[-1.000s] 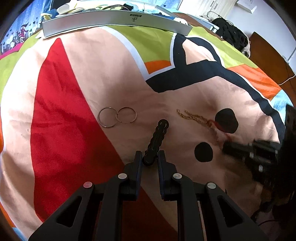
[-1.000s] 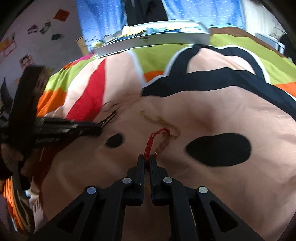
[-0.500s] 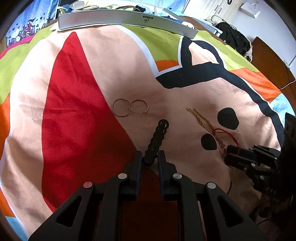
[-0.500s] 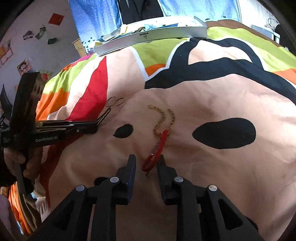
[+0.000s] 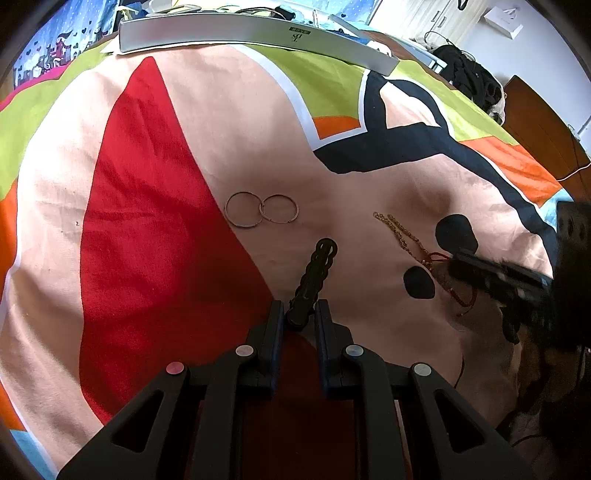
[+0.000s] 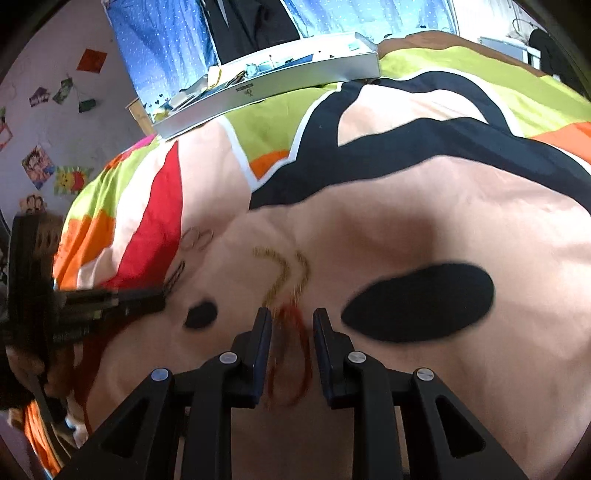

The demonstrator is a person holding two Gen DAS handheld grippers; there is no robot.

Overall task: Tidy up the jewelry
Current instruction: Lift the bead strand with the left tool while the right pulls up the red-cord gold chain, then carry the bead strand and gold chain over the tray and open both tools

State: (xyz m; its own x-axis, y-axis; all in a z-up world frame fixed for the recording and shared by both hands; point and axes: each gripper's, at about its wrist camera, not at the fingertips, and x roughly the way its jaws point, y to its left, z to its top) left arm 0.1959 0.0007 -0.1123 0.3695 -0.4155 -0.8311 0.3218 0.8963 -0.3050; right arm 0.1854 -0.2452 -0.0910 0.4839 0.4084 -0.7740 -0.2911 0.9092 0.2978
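Note:
My left gripper [image 5: 300, 318] is shut on the near end of a black beaded bracelet [image 5: 318, 266], which lies stretched out on the bedspread. Two thin metal hoops [image 5: 260, 210] lie side by side beyond it. To the right lies a gold chain [image 5: 400, 233]. In the right wrist view my right gripper [image 6: 291, 323] stands open low over the cloth, and a red cord bracelet [image 6: 295, 325] lies blurred between its fingers. The gold chain [image 6: 284, 273] starts just past the fingertips. The left gripper [image 6: 147, 297] with the black bracelet [image 6: 176, 275] shows at the left.
A long silver box [image 5: 258, 35] with small clutter inside lies across the far edge of the colourful bedspread [image 5: 155, 192]. Dark clothes [image 5: 474, 83] are heaped at the far right. A hand [image 6: 26, 365] holds the left gripper.
The right gripper, shut on the red cord a second ago, has opened and let it drop onto the cloth between its fingers. The left gripper still holds the black bracelet.

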